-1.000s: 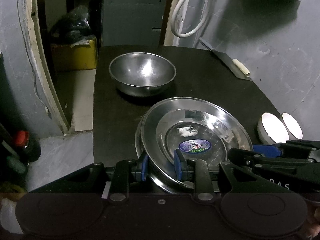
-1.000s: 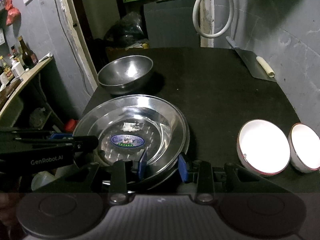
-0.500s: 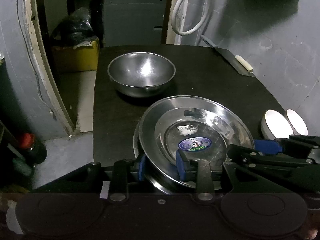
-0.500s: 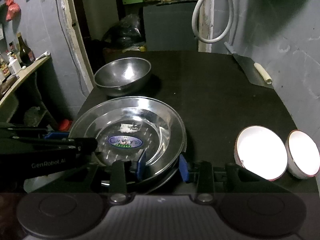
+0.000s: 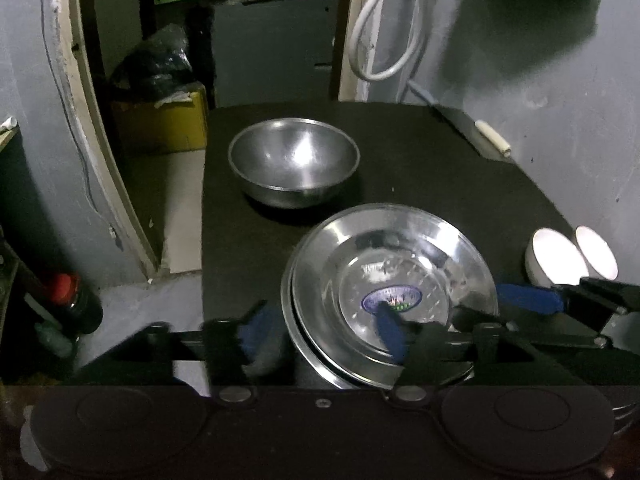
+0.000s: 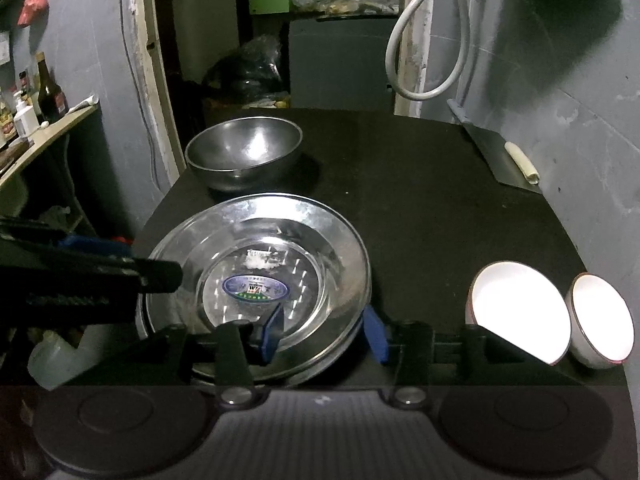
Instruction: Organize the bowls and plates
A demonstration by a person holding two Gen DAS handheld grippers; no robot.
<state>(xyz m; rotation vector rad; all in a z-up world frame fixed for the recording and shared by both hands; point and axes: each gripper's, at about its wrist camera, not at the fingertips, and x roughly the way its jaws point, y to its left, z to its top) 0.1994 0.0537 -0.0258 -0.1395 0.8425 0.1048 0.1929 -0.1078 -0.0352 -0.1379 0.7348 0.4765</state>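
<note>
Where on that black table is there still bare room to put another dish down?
The widest bare patch lies in the middle of the black table, bordered by the steel bowl, the stacked steel plates, the cleaver and the two white bowls. The near left corner is crowded: both grippers sit at the plates' rim there.

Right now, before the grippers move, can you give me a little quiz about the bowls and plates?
1. True or false: the steel bowl sits inside the stacked steel plates.
2. How many white bowls stand on the black table?
3. Pick one. The left gripper is: A) open, its fingers either side of the plates' rim; B) shut on the steel bowl; C) out of view.

Key: 1 false, it stands apart behind them; 2 two; 3 A.
</note>
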